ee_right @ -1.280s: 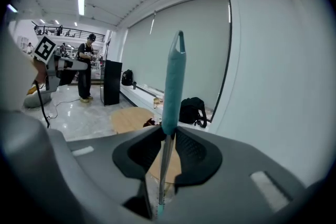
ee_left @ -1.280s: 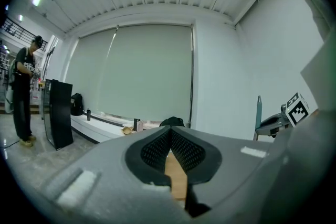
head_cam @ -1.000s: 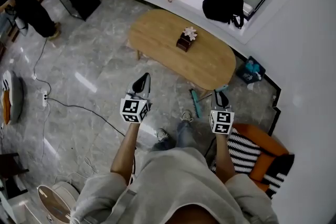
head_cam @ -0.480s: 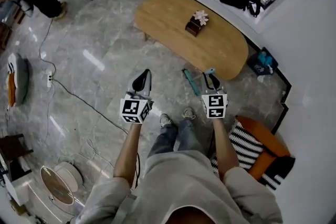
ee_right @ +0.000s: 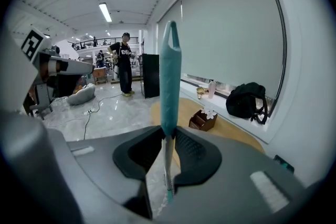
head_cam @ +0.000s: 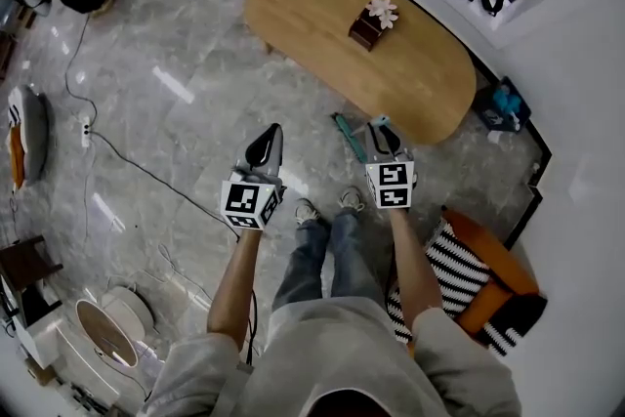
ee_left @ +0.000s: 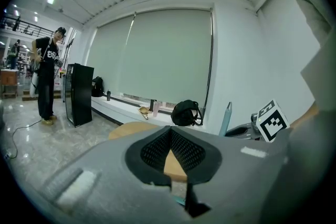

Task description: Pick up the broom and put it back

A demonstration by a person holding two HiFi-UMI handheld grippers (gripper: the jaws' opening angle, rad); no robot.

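Two grippers are shown. Our right gripper [head_cam: 383,136] pinches the teal broom [ee_right: 170,76] by its handle, upright beside the wooden table [head_cam: 410,88]. Our left gripper [head_cam: 264,147] is pressed together, empty. Since a second ago we have carried the broom nearer the table, so pickup looks done and the return remains.

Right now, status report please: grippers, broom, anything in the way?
Left gripper shut, empty. Right gripper shut on broom handle. Wooden table close ahead.
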